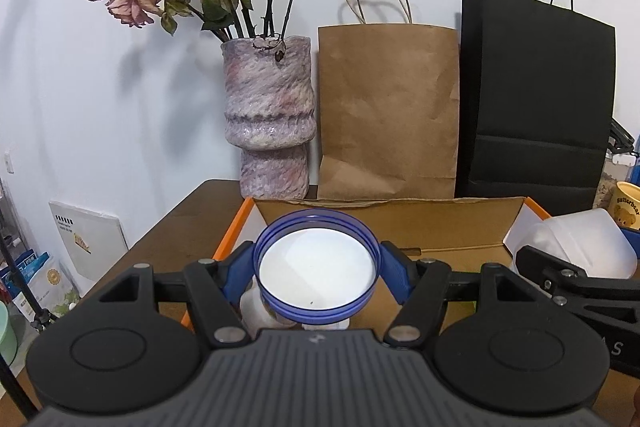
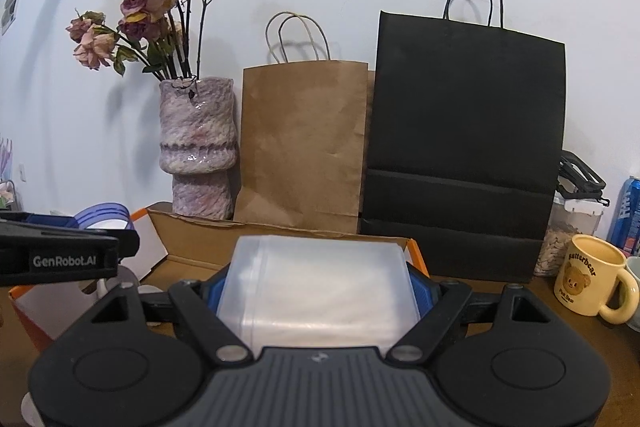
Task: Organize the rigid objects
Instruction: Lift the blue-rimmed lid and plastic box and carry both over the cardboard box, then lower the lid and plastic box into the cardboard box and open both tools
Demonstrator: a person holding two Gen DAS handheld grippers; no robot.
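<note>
The left gripper (image 1: pixel 316 273) is clenched on a blue lid (image 1: pixel 316 269), its blue fingers (image 1: pixel 236 269) pressing the rim from either side so the open, threaded side faces up and toward the camera and the white liner shows. The lid hangs over the near left part of the box (image 1: pixel 460 223) — a cardboard carton with orange edges — and white things lie below it, too hidden to name. Holding it by the rim keeps it level for setting down inside.

The right gripper (image 2: pixel 318 291) grasps a frosted tub (image 2: pixel 320 291) across its flat sides; the tub fills the gap between the fingers and sits above the box's right end. In the left view the tub (image 1: pixel 576 243) shows to the right of the lid, apart from it. Both pieces look poised over the box, so I judge the step in hand is placing them in — perhaps as a set, though I cannot tell if they match.

Vase (image 1: pixel 270 115), brown bag (image 1: pixel 388 111) and black bag (image 1: pixel 540 99) stand at the far wall; a mug (image 2: pixel 590 281) stands right of the box, clear of the work
</note>
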